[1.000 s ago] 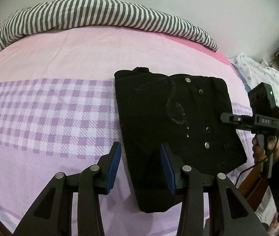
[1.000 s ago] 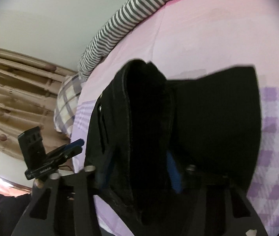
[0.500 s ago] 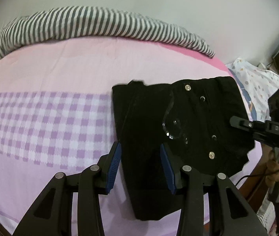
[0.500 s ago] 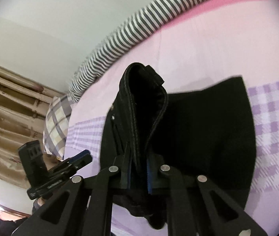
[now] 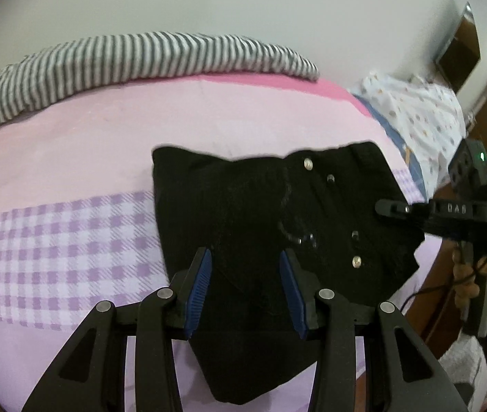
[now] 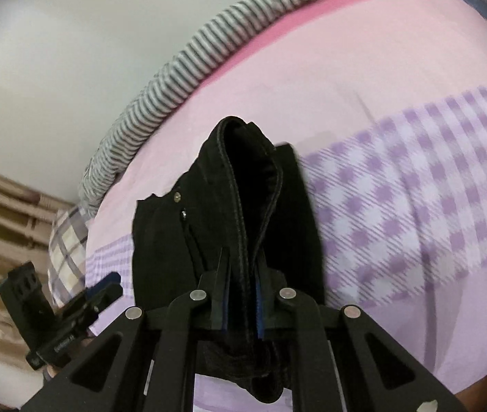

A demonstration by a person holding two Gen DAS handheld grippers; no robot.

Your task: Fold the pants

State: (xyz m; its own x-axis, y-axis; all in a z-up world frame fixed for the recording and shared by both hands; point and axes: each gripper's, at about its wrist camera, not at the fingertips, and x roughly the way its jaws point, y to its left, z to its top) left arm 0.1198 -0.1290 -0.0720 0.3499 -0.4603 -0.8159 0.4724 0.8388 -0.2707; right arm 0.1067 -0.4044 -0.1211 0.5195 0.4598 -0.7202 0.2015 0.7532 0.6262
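Black pants [image 5: 270, 226] with metal buttons, folded into a thick bundle, are lifted off the pink and purple-checked bed [image 5: 71, 158]. My left gripper [image 5: 246, 292] is open, with the pants' lower fold between its blue pads, not pinched. My right gripper [image 6: 241, 304] is shut on the thick edge of the pants [image 6: 243, 206], which stands up between its fingers. In the left wrist view the right gripper [image 5: 394, 208] holds the pants' right edge. In the right wrist view the left gripper [image 6: 106, 283] is at the lower left.
A grey-striped blanket [image 5: 140, 58] lies along the far edge of the bed by the wall. A dotted white cloth [image 5: 415, 110] is at the right, a plaid pillow [image 6: 68, 240] at the bed's end, with curtains [image 6: 3, 226] behind it.
My right gripper shut on the pants' edge and lifted it. My left gripper stayed open and moved right until the pants' lower fold lies between its pads.
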